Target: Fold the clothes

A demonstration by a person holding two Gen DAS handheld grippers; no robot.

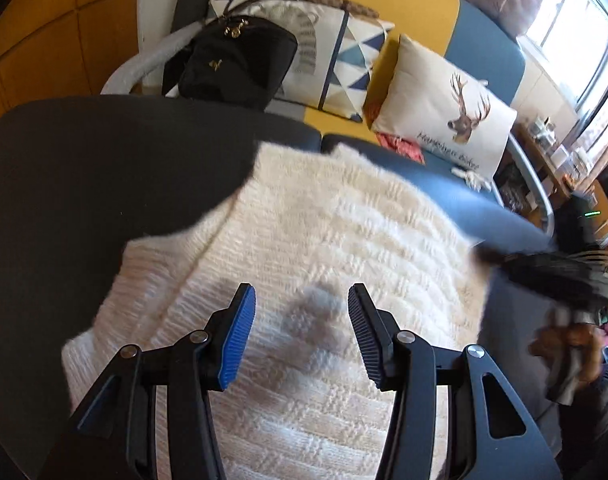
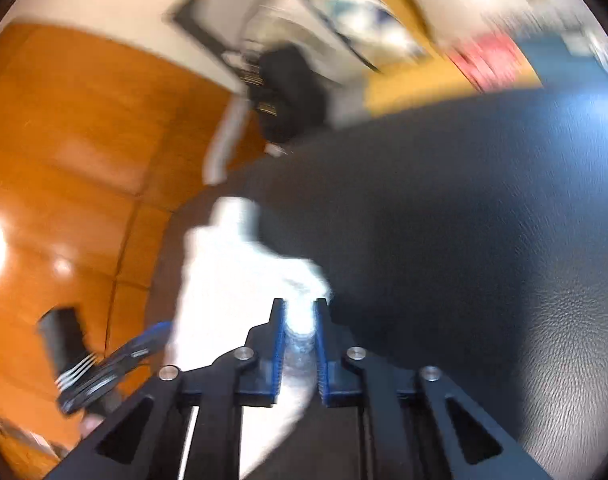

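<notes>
A cream knitted sweater (image 1: 304,240) lies spread on a dark leather surface (image 1: 84,200), with a grey patch on it between my fingers. My left gripper (image 1: 302,296) is open just above the sweater and holds nothing. In the right wrist view, which is blurred, my right gripper (image 2: 300,312) is shut on a bunched part of the sweater (image 2: 232,264) over the dark surface (image 2: 444,240). The right gripper also shows as a dark blur at the sweater's right edge in the left wrist view (image 1: 552,272). The left gripper shows at the lower left of the right wrist view (image 2: 116,364).
Behind the dark surface stands a sofa with a black bag (image 1: 240,64), a triangle-patterned cushion (image 1: 336,60) and a deer cushion (image 1: 444,112). A red cloth (image 1: 400,146) lies on the blue seat. An orange wooden floor (image 2: 64,140) lies to the left.
</notes>
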